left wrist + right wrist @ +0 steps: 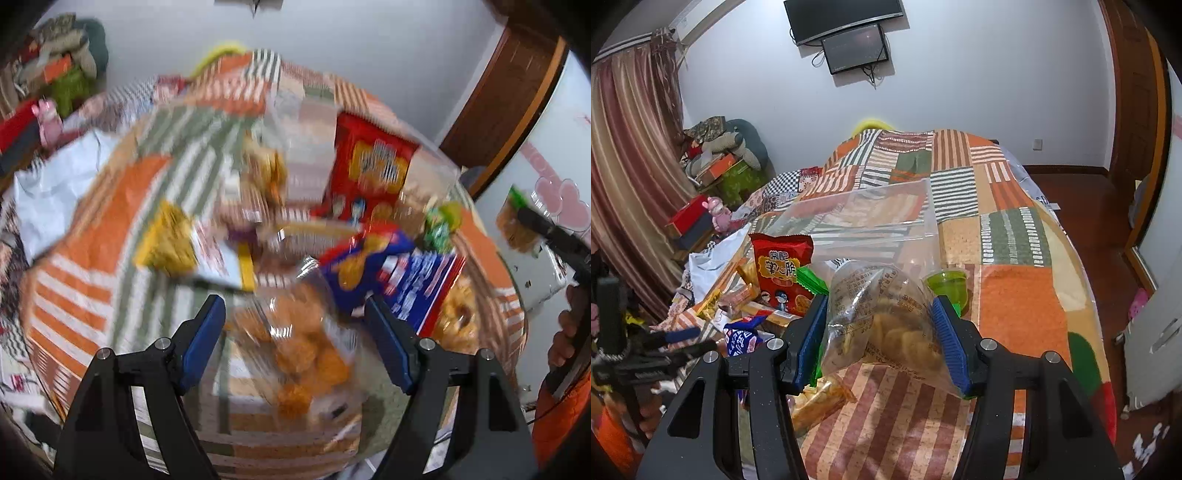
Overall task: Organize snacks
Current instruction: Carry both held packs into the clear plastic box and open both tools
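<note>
Right gripper (881,338) jaws grasp the cookie bag (882,325) at frame centre, lifted to sort; left gripper (295,339) jaws released above blurred snacks (295,347) on the bed (1015,295).

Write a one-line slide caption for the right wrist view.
Right tongs grip a clear cookie bag above the patchwork bedspread.

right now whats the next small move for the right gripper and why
Probably carry the clear cookie bag forward to the clear storage box and let go there. The right gripper appears to hold the bag lifted off the patchwork blanket, and the box stands just beyond it.
</note>
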`<state>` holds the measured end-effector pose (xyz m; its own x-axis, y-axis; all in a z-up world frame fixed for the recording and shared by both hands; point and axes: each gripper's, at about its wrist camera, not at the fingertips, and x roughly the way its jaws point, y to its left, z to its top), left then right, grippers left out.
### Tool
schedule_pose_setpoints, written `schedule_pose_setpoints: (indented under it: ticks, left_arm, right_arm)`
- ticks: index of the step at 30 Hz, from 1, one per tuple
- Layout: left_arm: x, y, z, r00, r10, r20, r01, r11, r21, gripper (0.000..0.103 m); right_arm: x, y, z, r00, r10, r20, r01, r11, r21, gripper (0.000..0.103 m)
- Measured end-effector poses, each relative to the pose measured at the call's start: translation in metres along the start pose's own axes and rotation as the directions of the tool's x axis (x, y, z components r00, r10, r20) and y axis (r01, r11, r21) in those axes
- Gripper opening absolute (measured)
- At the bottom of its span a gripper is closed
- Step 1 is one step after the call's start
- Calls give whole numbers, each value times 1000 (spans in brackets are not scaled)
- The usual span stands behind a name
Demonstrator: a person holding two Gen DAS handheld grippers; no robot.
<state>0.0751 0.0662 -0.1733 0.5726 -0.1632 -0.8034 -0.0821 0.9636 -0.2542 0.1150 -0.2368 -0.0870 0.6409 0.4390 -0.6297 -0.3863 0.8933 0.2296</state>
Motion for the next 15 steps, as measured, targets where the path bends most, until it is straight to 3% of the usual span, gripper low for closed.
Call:
schedule_pose_setpoints:
  ticks: [6,11,15]
  left_arm:
    - [5,6,-9,1000,0,-14,0,998,-59,81]
    - [-3,11,-17,999,48,-6,-48,997,-53,86]
    - [6,23,-22,1000,-19,-25,16,994,-106,88]
  right_arm:
    - [0,-3,-1,1000,6,-11,-6,1000,2,48]
    - [4,-4,-4,1000,-8,-17,8,1000,-10,45]
    - [5,-4,-6,1000,1,-17,-1,1000,-2,45]
